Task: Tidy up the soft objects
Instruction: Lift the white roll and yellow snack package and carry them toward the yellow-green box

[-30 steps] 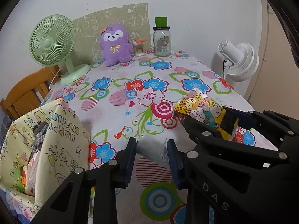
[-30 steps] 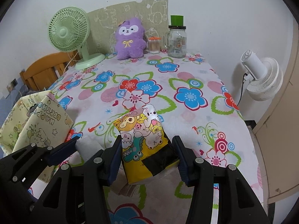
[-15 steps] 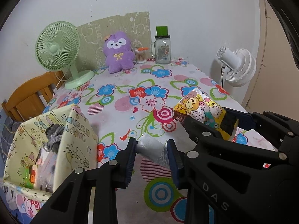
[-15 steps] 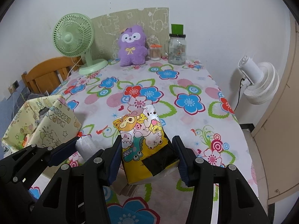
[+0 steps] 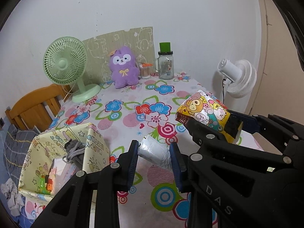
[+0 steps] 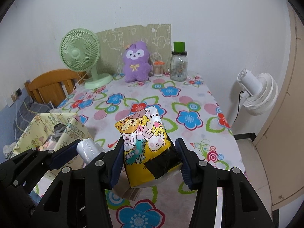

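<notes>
My left gripper (image 5: pixel 153 153) is shut on a white plastic-wrapped roll (image 5: pixel 154 153), held above the flowered table. The roll also shows in the right wrist view (image 6: pixel 88 150). My right gripper (image 6: pixel 149 156) is shut on a yellow cartoon-print pouch (image 6: pixel 146 140), held above the table; the pouch also shows in the left wrist view (image 5: pixel 207 115). A yellow patterned fabric bin (image 5: pixel 95 142) stands at the table's left front, with grey cloth and other items inside. A purple plush toy (image 5: pixel 123 66) sits at the far end.
A green desk fan (image 5: pixel 65 62), a cotton-swab tub (image 5: pixel 144 70) and a glass jar with a green lid (image 5: pixel 165 64) stand at the back. A white fan (image 5: pixel 237 77) is right of the table. A wooden chair (image 5: pixel 34 106) is left.
Both grippers have risen and drawn back with their loads. The table and the bin now look lower and farther, and more of the bin's inside shows.
</notes>
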Action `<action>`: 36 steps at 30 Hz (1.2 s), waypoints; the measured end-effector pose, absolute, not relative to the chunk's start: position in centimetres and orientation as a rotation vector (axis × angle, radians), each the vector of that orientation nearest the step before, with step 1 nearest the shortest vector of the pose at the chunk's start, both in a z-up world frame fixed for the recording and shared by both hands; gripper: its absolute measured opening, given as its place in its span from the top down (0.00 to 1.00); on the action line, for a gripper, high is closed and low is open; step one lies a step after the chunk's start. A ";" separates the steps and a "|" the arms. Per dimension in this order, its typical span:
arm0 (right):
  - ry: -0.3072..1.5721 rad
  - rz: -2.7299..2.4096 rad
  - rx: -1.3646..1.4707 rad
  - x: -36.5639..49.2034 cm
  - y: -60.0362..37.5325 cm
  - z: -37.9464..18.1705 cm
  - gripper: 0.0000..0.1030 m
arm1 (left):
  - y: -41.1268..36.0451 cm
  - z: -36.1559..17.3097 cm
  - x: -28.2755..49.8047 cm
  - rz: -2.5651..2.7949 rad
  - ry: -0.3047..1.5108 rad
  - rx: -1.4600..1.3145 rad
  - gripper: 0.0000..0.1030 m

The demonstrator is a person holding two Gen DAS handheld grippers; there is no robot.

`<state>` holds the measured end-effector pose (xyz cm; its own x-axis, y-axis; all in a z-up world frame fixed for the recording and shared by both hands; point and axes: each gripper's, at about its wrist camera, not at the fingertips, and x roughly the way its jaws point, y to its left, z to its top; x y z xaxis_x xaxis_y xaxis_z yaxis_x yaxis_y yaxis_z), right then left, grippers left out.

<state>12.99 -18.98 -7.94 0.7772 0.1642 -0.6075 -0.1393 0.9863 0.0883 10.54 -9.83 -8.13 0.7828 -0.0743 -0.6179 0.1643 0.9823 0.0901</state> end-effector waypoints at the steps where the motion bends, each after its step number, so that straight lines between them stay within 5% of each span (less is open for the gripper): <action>1: 0.658 0.164 0.038 12.9 -18.9 -7.7 0.47 | -9.8 -8.0 10.4 -0.129 0.658 0.141 0.68; 36: 0.601 0.234 0.032 12.2 -13.3 -2.3 0.46 | -4.2 -3.2 9.1 -0.065 0.588 0.117 0.68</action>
